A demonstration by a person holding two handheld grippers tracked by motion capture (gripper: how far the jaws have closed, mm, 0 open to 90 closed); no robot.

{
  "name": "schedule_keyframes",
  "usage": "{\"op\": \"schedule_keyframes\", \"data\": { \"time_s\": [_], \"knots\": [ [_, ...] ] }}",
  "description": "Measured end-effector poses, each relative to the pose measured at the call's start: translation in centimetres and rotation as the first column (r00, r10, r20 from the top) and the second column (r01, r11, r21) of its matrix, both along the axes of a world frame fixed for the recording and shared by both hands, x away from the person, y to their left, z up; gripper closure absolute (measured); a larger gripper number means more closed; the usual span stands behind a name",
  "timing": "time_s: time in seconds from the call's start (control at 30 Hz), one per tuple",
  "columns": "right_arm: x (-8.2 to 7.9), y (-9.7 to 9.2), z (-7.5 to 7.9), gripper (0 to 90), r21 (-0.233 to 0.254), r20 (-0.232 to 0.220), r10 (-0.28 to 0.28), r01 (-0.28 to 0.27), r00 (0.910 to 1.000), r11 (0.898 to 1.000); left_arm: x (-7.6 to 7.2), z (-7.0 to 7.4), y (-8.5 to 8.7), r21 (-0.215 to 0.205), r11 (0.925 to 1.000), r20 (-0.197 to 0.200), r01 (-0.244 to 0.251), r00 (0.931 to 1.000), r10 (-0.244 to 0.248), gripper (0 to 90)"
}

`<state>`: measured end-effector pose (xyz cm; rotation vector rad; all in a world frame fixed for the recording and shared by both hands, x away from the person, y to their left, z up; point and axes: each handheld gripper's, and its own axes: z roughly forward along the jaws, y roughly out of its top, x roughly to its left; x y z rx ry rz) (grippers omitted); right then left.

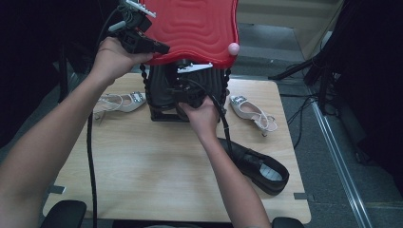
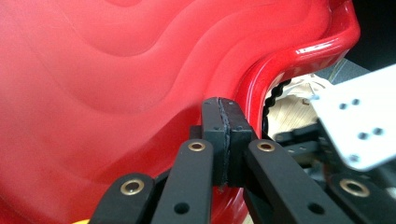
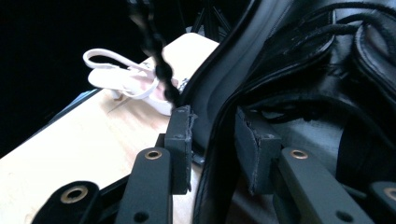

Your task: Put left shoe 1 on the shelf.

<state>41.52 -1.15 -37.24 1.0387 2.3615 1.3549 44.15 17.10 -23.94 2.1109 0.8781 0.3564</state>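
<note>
A red wavy lid stands raised over a black case at the back of the table. My left gripper is shut against the lid's left edge; its pads meet with nothing visible between them. My right gripper reaches into the case under the lid. Its jaws stand open on either side of a glossy black edge, apart from it. Whether that edge belongs to the case or to the black leather shoe inside, I cannot tell.
A second black shoe lies at the front right of the wooden table. White sandals lie on both sides of the case, one left, one right. A black bead chain hangs from the lid.
</note>
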Motion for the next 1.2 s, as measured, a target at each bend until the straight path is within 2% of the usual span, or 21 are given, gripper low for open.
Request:
{"op": "schedule_keyframes", "data": {
  "time_s": [0.1,0.2,0.37,0.53,0.77,0.83,0.9,1.03,1.2],
  "knots": [
    [-1.4,-0.7,0.5,77.8,-0.004,0.014,0.007,-0.007,0.9999,1.0,0.0,0.0,0.0,-0.001,1.0,0.0,-0.002,1.0,0.002,90.0],
    [-2.8,-1.6,0.8,87.9,0.006,0.004,0.031,-0.031,0.9995,1.0,0.0,0.0,0.0,-0.001,1.0,0.001,-0.002,1.0,0.002,90.0],
    [-4.9,-3.3,0.5,90.0,-0.011,0.002,0.059,-0.059,0.9983,0.998,-0.1,0.0,0.0,0.0,1.0,0.004,0.001,1.0,-0.001,90.0],
    [-6.2,-5.4,-0.9,90.0,-0.031,0.008,0.041,-0.041,0.9991,0.999,-0.1,0.0,0.0,0.002,1.0,0.006,0.001,1.0,-0.001,90.0],
    [-5.3,-6.7,-3.3,90.0,-0.041,-0.025,-0.016,0.015,0.9996,0.999,-0.1,-0.1,0.0,0.002,1.0,0.009,0.0,1.0,0.0,90.0],
    [-4.9,-6.7,-3.7,90.0,-0.023,-0.042,-0.012,0.011,0.999,1.0,-0.1,-0.1,0.0,-0.004,1.0,0.007,-0.008,0.9999,0.008,90.0],
    [-4.8,-6.6,-3.7,90.0,-0.008,-0.037,-0.005,0.005,0.9993,1.0,-0.2,-0.1,0.0,-0.004,0.9999,0.003,-0.012,0.9999,0.012,90.0],
    [-4.8,-6.2,-3.5,90.0,-0.029,-0.016,-0.016,0.015,0.9998,0.999,-0.2,0.0,-0.1,-0.005,0.9998,-0.004,-0.017,0.9999,0.017,90.0],
    [-3.8,-5.2,-3.2,90.0,-0.009,-0.023,-0.023,0.023,0.9995,1.0,-0.2,-0.1,0.0,-0.005,0.9999,0.0,-0.013,0.9999,0.013,90.0]
  ]
}}
